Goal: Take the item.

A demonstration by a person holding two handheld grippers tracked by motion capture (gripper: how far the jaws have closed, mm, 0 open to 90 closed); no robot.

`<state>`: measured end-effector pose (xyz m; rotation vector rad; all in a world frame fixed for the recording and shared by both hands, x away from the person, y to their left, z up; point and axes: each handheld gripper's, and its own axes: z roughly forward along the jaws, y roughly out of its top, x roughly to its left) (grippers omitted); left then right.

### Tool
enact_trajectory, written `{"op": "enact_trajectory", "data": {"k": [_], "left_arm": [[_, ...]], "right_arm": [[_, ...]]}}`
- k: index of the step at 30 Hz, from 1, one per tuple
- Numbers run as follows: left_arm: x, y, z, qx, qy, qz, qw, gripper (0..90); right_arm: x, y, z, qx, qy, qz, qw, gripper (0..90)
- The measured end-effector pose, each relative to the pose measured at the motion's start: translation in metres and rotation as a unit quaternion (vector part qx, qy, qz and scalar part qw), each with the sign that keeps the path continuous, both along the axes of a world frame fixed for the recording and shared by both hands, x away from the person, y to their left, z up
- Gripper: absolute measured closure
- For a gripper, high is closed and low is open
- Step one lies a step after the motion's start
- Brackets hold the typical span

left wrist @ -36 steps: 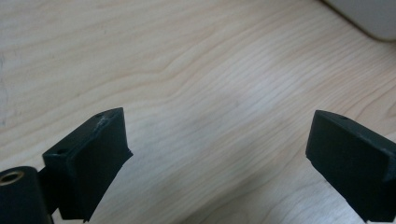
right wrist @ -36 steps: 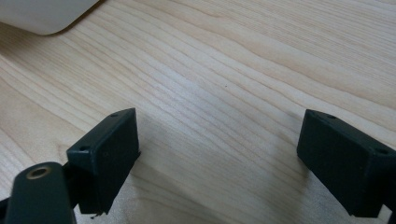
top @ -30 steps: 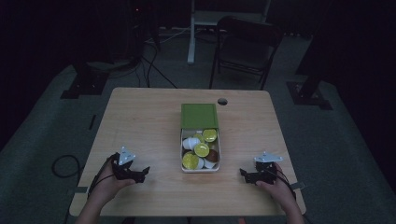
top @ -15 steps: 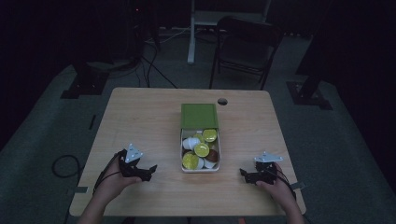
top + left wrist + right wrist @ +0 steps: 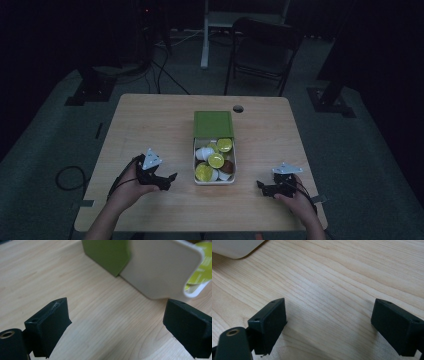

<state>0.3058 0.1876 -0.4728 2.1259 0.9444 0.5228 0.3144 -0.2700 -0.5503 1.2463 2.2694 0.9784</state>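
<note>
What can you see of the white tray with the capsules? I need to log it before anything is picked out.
The white tray is a shallow, rounded-cornered box that looks like plastic, slid partly out of a green sleeve. It lies flat at the middle of the wooden table, its open part toward the person. Inside lie round capsules, mostly yellow-green topped, some white, one brown. Neither gripper touches it.

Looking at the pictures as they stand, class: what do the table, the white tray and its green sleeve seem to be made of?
Table: wood or wood-look laminate; pale, matt, with fine grain lines.
White tray: probably plastic; smooth, even surface with rounded corners.
Green sleeve: card or plastic, hard to tell; flat, matt, with sharp edges.
</note>
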Motion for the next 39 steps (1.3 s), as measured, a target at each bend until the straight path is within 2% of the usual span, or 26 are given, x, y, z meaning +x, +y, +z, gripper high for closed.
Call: {"op": "enact_trajectory", "data": {"k": [7,13,15,23,34,39], "left_arm": [[0.004,-0.018,0.009,-0.022,-0.006,-0.029,0.9993,7.0],[0.005,-0.028,0.016,-0.027,-0.014,-0.045,0.9985,7.0],[0.005,-0.033,0.018,-0.037,-0.016,-0.058,0.9975,7.0],[0.004,-0.049,0.025,-0.046,-0.023,-0.084,0.9951,7.0],[0.005,-0.066,0.034,-0.058,-0.033,-0.100,0.9928,7.0],[0.006,-0.076,0.037,-0.067,-0.040,-0.113,0.9906,7.0]], "right_arm": [[0.000,0.000,0.000,0.000,0.000,0.000,1.0000,12.5],[0.000,0.000,0.000,0.000,0.000,0.000,1.0000,12.5],[0.000,0.000,0.000,0.000,0.000,0.000,1.0000,12.5],[0.000,0.000,0.000,0.000,0.000,0.000,1.0000,12.5],[0.000,0.000,0.000,0.001,0.000,0.000,1.0000,12.5],[0.000,0.000,0.000,0.000,0.000,0.000,1.0000,12.6]]}}
